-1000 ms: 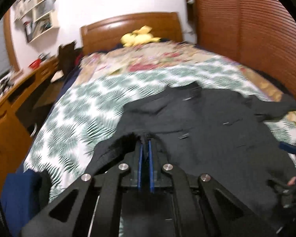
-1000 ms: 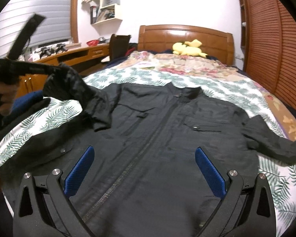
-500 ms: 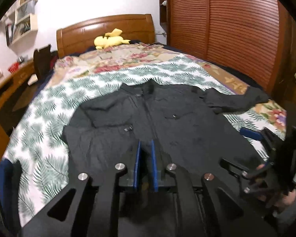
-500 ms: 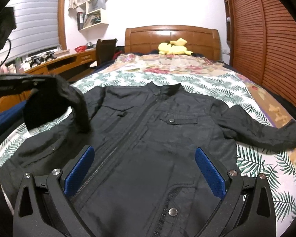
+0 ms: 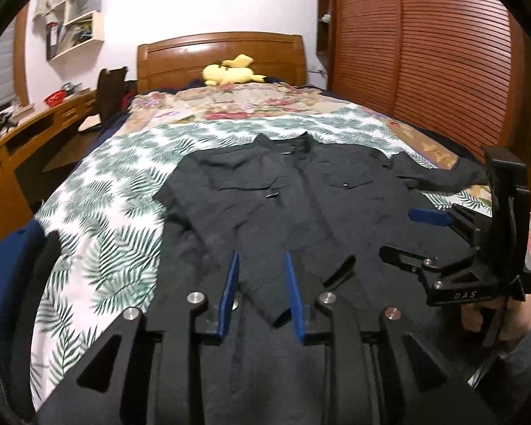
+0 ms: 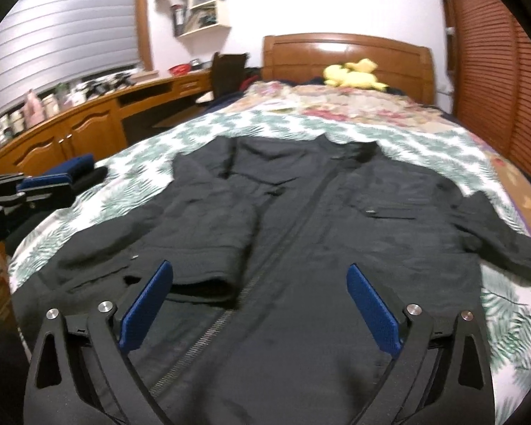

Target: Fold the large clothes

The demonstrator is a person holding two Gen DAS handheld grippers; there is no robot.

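Right, the black jacket [image 6: 318, 233] lies front-up on the bed [image 6: 272, 124], collar toward the headboard, zip running down the middle. One sleeve is folded in across the chest, its cuff [image 6: 201, 283] just ahead of my right jaws; the other sleeve [image 6: 499, 241] trails out toward the far edge of the bed. I judge this a soft, floppy garment with some weight, thick at the cuffs and hem, so it will sag and drag unless I pinch a firm edge. The outstretched sleeve's cuff looks like the place to take hold for the next fold, or the hem corners. My left gripper [image 5: 262, 287] hovers low over the lower front of the jacket, jaws partly apart, nothing between them. My right gripper [image 6: 258, 304] has its jaws spread wide and holds nothing, poised above the jacket near the hem. A yellow plush toy [image 6: 354, 74] sits up by the headboard.
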